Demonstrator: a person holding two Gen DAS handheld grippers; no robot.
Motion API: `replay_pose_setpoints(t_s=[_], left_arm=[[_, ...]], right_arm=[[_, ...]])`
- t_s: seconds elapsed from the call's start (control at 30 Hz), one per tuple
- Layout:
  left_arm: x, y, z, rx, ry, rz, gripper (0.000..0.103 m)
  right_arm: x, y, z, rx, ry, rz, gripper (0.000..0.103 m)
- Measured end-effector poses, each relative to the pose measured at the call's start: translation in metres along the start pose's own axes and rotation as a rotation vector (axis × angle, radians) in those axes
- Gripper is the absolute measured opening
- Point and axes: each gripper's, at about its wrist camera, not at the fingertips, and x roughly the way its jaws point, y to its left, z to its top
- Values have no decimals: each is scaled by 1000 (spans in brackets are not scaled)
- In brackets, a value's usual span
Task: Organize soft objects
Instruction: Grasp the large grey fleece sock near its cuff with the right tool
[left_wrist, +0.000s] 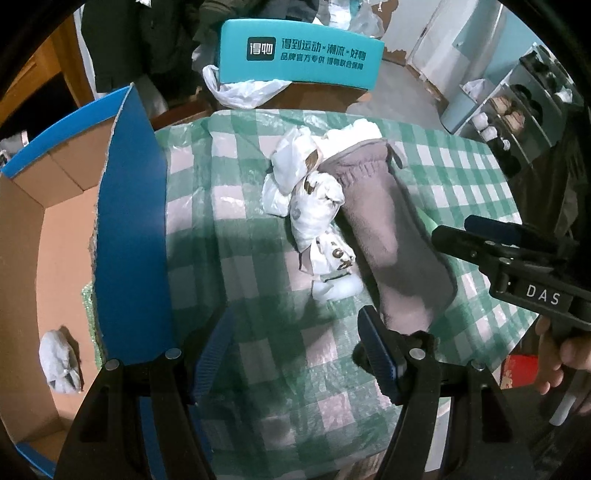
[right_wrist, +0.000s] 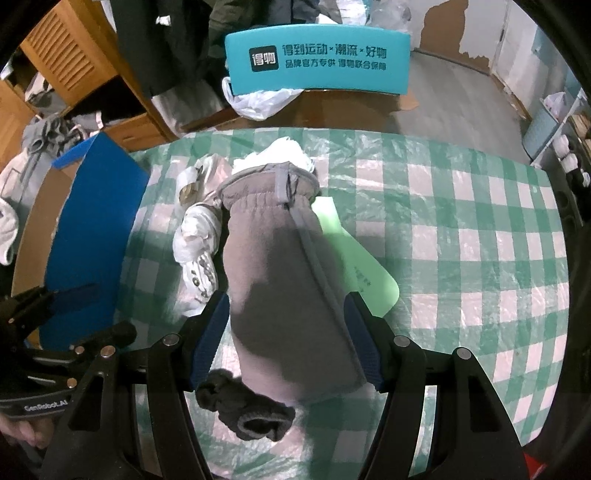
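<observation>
A grey-brown fleece pouch (left_wrist: 384, 229) lies on the green checked tablecloth (left_wrist: 258, 332), also in the right wrist view (right_wrist: 280, 280). White patterned soft bundles (left_wrist: 314, 206) lie beside its left side (right_wrist: 199, 236). A dark knitted sock (right_wrist: 247, 410) lies at the pouch's near end. My right gripper (right_wrist: 286, 343) is open, its fingers either side of the pouch's near part. My left gripper (left_wrist: 291, 358) is open and empty above the cloth, left of the pouch. A pale soft item (left_wrist: 61, 362) lies in the cardboard box (left_wrist: 48, 229).
The box's blue flap (left_wrist: 133, 236) stands up at the table's left edge. A teal box (left_wrist: 299, 55) and a white plastic bag (left_wrist: 243, 90) sit behind the table. A light green card (right_wrist: 354, 258) lies under the pouch. Shelves with shoes (left_wrist: 517, 110) stand at right.
</observation>
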Motion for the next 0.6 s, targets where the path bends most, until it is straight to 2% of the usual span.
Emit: replay_pose_setpoints(t_s=[0.3,0.43,0.6], left_arm=[[3,8,-3,-3,5,13,71],[3,6,-3,-4,5,1,76],[7,1,-3,-15,17,-26,77]], right_arm=[[19,11,-3,-32,38,-19,67],[29,19,-6,-57,56,-25,67],[42,31,-9,-105,78,-47,67]])
